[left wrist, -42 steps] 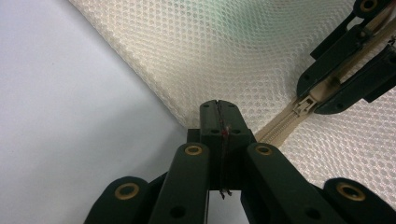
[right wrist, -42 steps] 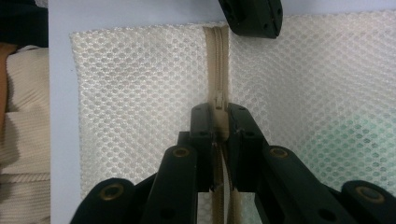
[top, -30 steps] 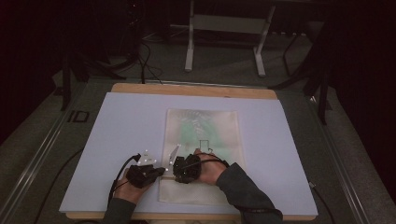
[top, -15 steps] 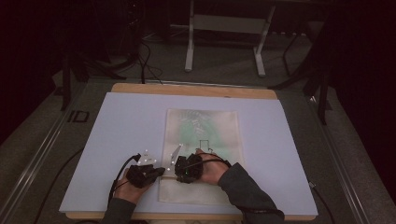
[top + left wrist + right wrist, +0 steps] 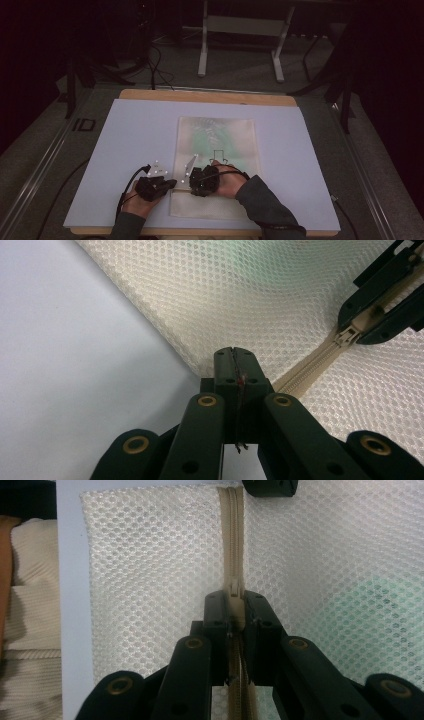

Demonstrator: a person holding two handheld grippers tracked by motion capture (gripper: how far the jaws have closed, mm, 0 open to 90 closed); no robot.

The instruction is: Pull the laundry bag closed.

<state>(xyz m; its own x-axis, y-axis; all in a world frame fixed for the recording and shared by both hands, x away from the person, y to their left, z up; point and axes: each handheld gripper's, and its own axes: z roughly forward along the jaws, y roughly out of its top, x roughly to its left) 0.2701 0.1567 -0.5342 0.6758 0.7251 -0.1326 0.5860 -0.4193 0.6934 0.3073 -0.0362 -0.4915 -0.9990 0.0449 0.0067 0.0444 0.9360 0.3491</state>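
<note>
Over the mesh bag [image 5: 216, 150], both hands [image 5: 137, 199] lie low (jaws clamped).

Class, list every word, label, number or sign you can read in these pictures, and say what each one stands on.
"ID": dark letters on the grey floor beside the left edge of the pale lilac table cover, in the high view.
Cream mesh zip bag: a small dark outline drawn on it; no words or numbers.
Black grippers: no lettering.
</note>
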